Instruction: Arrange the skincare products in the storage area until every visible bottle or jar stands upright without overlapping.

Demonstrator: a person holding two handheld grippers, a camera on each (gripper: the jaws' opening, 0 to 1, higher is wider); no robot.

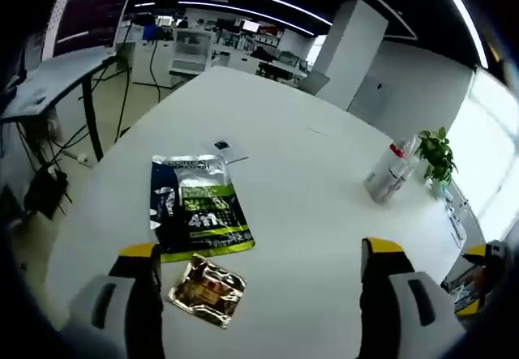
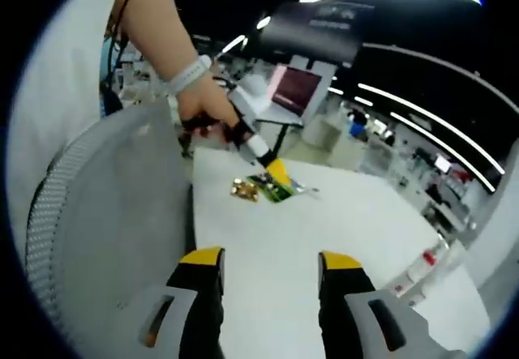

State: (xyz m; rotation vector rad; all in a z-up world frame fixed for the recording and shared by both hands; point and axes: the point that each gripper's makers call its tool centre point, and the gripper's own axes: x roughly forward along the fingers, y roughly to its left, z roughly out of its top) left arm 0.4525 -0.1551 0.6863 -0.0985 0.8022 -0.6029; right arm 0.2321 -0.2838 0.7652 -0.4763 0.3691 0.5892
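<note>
Left gripper view: left gripper [image 1: 259,274] hovers with jaws wide apart, empty, over the table [image 1: 308,173]. Green pouch [image 1: 199,207] and gold sachet [image 1: 208,291] lie flat near the close edge; the bottle [image 1: 391,169] stands toward the far right edge. Right gripper [image 2: 268,274] is likewise parted, empty. Best to grip the pouch by its rim.

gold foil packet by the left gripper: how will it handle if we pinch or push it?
The gold foil packet looks crinkled and flat, so probably floppy and light, bending rather than lifting rigid. Its shiny film may slip between the jaws. Lying flat on the white table, it should slide when pushed, not roll.
</note>
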